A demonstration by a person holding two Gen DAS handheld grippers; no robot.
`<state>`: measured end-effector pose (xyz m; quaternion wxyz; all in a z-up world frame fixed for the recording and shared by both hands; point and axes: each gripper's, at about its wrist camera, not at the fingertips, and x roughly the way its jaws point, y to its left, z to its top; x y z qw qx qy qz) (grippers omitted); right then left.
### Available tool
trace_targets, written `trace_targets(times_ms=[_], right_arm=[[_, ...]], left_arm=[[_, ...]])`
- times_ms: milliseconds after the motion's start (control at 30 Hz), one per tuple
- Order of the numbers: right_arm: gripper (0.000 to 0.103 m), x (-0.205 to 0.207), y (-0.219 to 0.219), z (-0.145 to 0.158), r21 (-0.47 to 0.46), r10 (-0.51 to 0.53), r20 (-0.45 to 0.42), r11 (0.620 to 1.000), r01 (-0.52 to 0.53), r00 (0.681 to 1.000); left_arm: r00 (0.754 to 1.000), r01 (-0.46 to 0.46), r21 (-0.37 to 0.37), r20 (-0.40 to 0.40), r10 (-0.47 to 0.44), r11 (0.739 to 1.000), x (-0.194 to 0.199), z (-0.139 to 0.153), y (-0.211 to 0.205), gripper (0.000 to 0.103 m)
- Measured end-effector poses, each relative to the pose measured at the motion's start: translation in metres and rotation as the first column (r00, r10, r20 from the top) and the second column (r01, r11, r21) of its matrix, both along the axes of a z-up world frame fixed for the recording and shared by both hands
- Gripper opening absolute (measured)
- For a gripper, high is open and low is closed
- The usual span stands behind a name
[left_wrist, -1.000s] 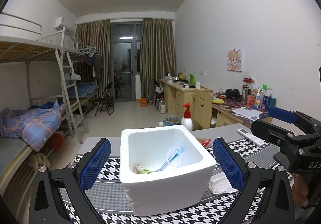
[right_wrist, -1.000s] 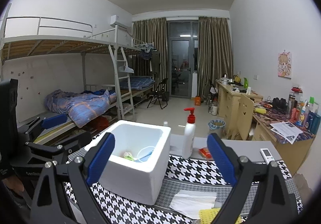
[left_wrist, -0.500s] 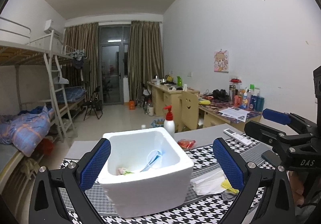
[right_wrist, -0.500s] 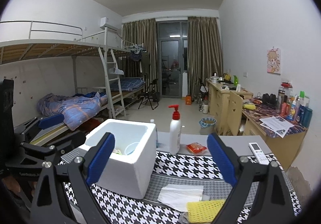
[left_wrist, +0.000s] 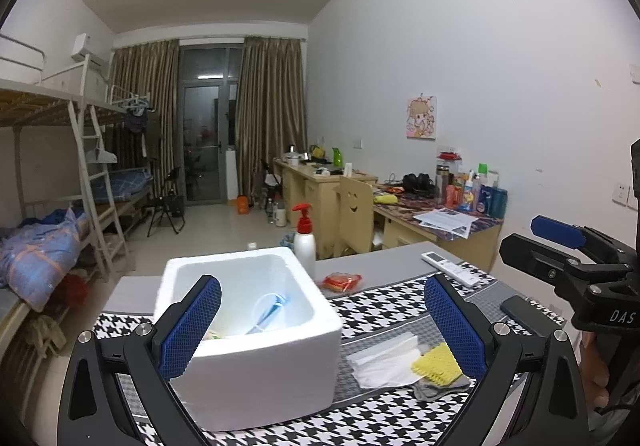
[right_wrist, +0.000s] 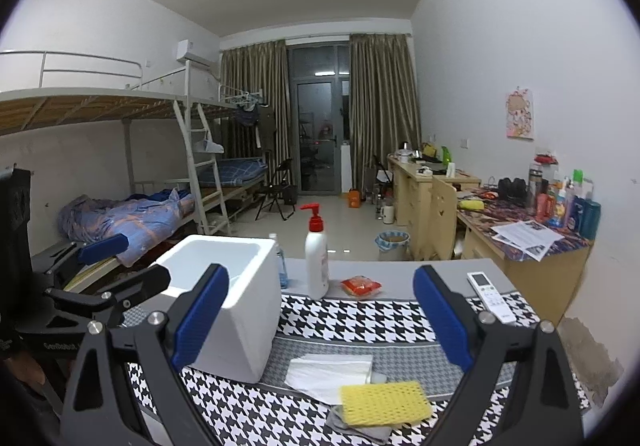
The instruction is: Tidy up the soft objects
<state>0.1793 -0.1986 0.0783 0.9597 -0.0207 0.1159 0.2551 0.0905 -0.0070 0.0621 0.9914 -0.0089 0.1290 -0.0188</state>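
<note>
A white foam box (left_wrist: 256, 330) (right_wrist: 228, 298) stands on the houndstooth cloth (right_wrist: 360, 322); a blue face mask (left_wrist: 272, 308) and a small greenish item lie inside. To its right lie a white tissue (right_wrist: 328, 372) (left_wrist: 384, 360), a yellow sponge (right_wrist: 384, 404) (left_wrist: 436, 366) and a grey cloth (right_wrist: 360, 426) under the sponge. My left gripper (left_wrist: 320, 322) is open in front of the box, holding nothing. My right gripper (right_wrist: 320, 310) is open above the tissue and sponge, holding nothing.
A pump bottle (right_wrist: 316, 262) with a red top, a red snack packet (right_wrist: 360, 286) and a white remote (right_wrist: 490, 296) sit toward the far side of the table. A dark phone (left_wrist: 524, 308) lies at the right. Bunk beds stand left, desks right.
Both grippers have drawn back and turned right. The box has slid left in both views, and the tissue, sponge and grey cloth have come into view.
</note>
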Motion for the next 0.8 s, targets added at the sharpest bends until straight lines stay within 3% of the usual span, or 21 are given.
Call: trace_targets(times_ms=[800], right_arm=[[0.096,0.001,-0.027,-0.010,0.008,-0.101,-0.027,0.995,0.101,0.995]], left_arm=[[0.996,0.090,0.001,-0.017,-0.090,0.996,0.006,-0.012,-0.027,0.102]])
